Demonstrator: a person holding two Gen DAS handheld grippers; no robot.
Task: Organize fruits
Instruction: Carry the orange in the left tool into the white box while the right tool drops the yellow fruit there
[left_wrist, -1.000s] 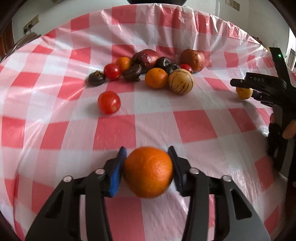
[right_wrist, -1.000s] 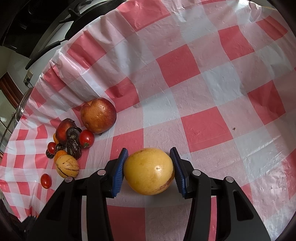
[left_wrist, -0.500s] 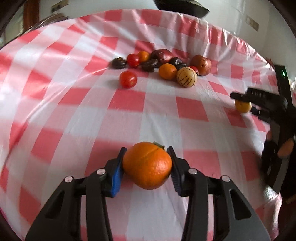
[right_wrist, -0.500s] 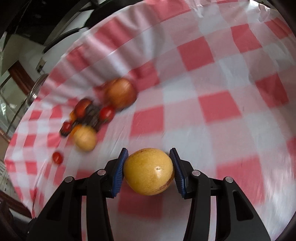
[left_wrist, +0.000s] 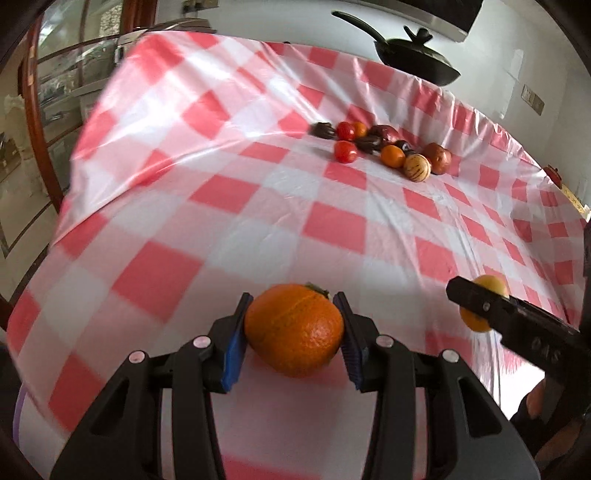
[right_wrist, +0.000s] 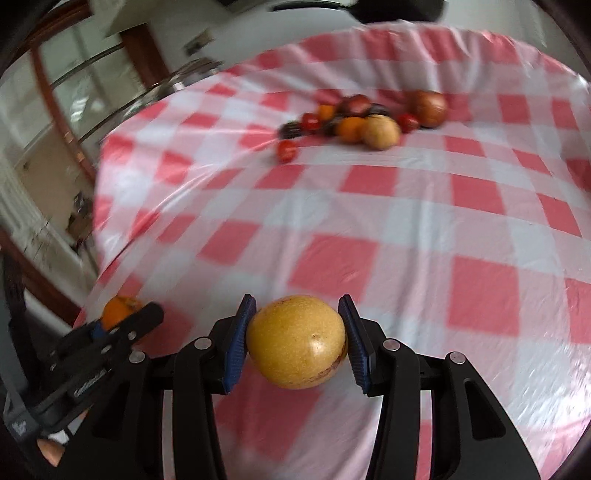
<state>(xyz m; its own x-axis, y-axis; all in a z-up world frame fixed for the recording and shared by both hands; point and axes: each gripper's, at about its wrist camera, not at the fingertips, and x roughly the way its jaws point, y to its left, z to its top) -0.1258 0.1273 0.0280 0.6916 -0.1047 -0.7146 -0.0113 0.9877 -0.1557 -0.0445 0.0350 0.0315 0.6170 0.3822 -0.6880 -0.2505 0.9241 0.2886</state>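
At left, the left gripper (left_wrist: 293, 338) clamps an orange (left_wrist: 294, 329) between its blue pads, holding it above the near part of the red-checked tablecloth (left_wrist: 229, 206), apparently to carry it away from the pile for sorting. At right, the right gripper (right_wrist: 296, 341) likewise grips a yellow fruit (right_wrist: 296, 341) clear of the cloth. The remaining fruit cluster (left_wrist: 384, 149) sits well apart, near the far edge, below a black pan (left_wrist: 413, 61). Broad bare cloth lies between grippers and pile; the table's left edge drops away close beside the left gripper.
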